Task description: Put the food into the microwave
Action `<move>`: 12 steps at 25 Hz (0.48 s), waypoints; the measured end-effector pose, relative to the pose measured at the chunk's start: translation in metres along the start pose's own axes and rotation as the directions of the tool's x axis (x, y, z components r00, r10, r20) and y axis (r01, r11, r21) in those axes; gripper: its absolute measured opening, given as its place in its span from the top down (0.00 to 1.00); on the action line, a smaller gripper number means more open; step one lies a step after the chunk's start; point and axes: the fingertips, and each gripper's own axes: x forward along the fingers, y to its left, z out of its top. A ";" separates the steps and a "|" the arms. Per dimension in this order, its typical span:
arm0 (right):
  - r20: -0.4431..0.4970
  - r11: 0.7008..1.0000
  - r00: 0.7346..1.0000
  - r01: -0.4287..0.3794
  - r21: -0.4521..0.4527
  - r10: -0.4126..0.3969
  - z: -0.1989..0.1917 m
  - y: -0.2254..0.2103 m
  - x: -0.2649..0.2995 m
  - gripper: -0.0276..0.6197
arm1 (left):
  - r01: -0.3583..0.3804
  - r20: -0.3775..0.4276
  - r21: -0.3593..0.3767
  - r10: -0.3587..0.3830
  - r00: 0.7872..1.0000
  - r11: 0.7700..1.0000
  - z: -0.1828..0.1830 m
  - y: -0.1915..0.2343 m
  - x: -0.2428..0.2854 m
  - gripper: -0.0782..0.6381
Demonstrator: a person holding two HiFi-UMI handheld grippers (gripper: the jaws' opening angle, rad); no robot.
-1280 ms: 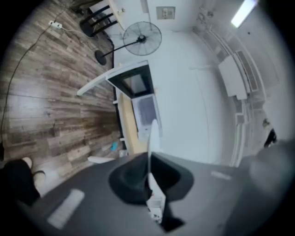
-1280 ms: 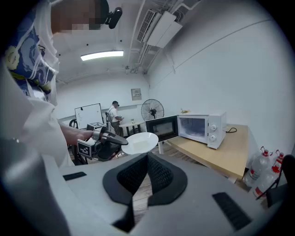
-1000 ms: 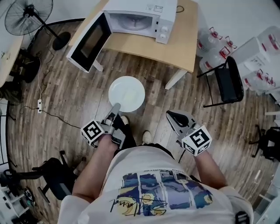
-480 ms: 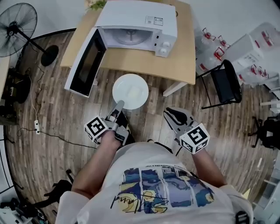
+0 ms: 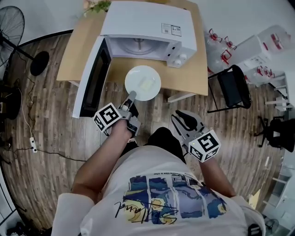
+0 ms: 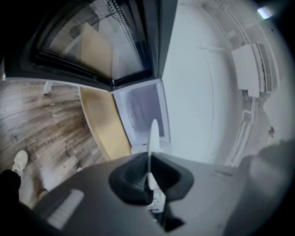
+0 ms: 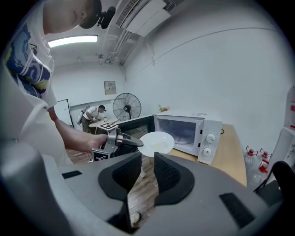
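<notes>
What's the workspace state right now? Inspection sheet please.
Surface: wooden table carries the microwave, its door open.
Job's things: white plate with pale food, in front of the microwave opening, not yet inside.
Clutter: greenery at the table's back corner.
Grippers: left gripper jaws shut on the plate's rim; right gripper jaws apart, empty.
Cables: cord with power strip on the floor, left.
Surroundings: wood floor, fan, black chair, water jugs, a person at a far table.
</notes>
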 end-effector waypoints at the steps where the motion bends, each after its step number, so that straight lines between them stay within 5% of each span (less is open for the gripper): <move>1: -0.005 1.000 1.000 -0.001 0.002 0.001 0.002 -0.002 0.003 0.84 | -0.005 0.002 -0.001 0.005 1.000 1.000 0.006 0.003 0.007 0.87; 12: -0.049 0.994 0.994 -0.102 -0.027 0.101 0.030 -0.082 0.046 0.85 | -0.050 0.089 -0.019 0.052 0.995 0.999 0.073 0.028 0.098 0.87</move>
